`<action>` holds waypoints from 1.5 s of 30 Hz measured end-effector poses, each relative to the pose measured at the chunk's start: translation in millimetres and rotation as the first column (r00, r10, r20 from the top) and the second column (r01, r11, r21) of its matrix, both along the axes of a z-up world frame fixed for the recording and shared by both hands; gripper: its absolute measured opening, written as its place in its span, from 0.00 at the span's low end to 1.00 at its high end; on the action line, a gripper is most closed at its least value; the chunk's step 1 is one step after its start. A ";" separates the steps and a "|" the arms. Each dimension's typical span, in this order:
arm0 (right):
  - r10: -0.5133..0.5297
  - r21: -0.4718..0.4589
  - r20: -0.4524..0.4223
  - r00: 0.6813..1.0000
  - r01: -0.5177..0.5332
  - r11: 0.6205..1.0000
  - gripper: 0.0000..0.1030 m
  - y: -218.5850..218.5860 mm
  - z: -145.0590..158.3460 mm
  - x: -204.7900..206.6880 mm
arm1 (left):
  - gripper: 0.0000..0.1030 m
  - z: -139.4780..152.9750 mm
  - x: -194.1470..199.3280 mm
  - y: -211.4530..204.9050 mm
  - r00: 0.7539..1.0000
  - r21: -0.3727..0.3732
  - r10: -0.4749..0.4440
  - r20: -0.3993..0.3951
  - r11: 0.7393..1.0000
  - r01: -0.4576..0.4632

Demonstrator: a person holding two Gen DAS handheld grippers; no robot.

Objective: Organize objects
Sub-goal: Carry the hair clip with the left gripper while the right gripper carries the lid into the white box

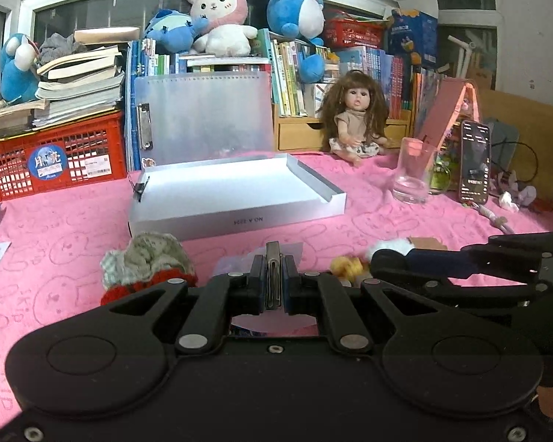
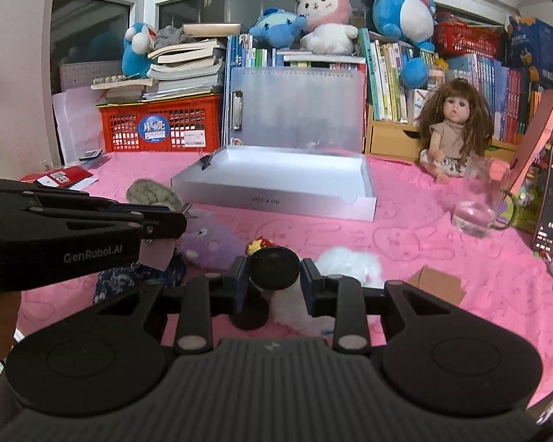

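Note:
An open white storage box (image 1: 236, 199) with its lid up stands on the pink cloth; it also shows in the right wrist view (image 2: 276, 188). My left gripper (image 1: 273, 280) is shut on a metal clip (image 1: 272, 276) attached to a clear pouch. My right gripper (image 2: 274, 274) is shut on a black round object (image 2: 274, 267). A knitted grey-and-red item (image 1: 147, 265) lies left of the left gripper. A purple plush (image 2: 210, 243), a white fluffy toy (image 2: 350, 263) and a small yellow toy (image 2: 256, 245) lie in front of the right gripper.
A glass cup (image 1: 414, 175), a phone (image 1: 473, 162) and a doll (image 1: 354, 121) stand at the right. A red crate (image 1: 59, 162) with stacked books is at the back left. Bookshelves and plush toys line the back. A cardboard piece (image 2: 437, 283) lies on the cloth.

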State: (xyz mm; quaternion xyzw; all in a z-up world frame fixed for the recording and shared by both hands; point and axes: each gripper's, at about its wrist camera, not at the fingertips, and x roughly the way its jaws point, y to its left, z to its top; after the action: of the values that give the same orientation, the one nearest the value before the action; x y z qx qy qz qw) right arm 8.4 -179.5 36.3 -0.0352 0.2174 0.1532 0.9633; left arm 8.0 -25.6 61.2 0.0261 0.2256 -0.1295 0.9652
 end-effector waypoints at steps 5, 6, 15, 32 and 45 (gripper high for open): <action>-0.028 0.026 -0.015 0.999 0.029 0.999 0.34 -8.3 3.1 11.8 | 0.08 6.3 12.3 1.2 1.000 -0.001 0.013 0.013 1.000 -0.013; -0.034 0.032 -0.019 0.999 0.035 0.999 0.34 -10.3 3.4 14.3 | 0.08 7.6 15.6 1.8 1.000 -0.001 0.017 0.016 1.000 -0.017; -0.071 0.053 -0.029 0.997 0.072 0.996 0.34 -21.7 9.1 35.7 | 0.08 18.2 47.0 10.4 0.999 -0.023 0.042 0.010 0.999 -0.042; -0.058 0.056 -0.003 0.998 0.059 0.997 0.34 -24.4 35.6 86.1 | 0.08 37.8 107.3 37.4 0.995 -0.080 0.104 0.010 0.991 -0.103; -0.009 0.134 -0.143 0.990 0.029 0.991 0.34 -27.6 48.5 179.2 | 0.08 34.7 215.3 54.1 0.978 -0.111 0.109 -0.179 0.985 -0.130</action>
State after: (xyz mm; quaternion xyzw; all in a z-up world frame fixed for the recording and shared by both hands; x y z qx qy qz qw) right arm 187.6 -207.1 84.8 0.0437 0.2749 0.1606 0.9470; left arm 223.2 28.5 95.8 -0.0581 0.3009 -0.0864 0.9479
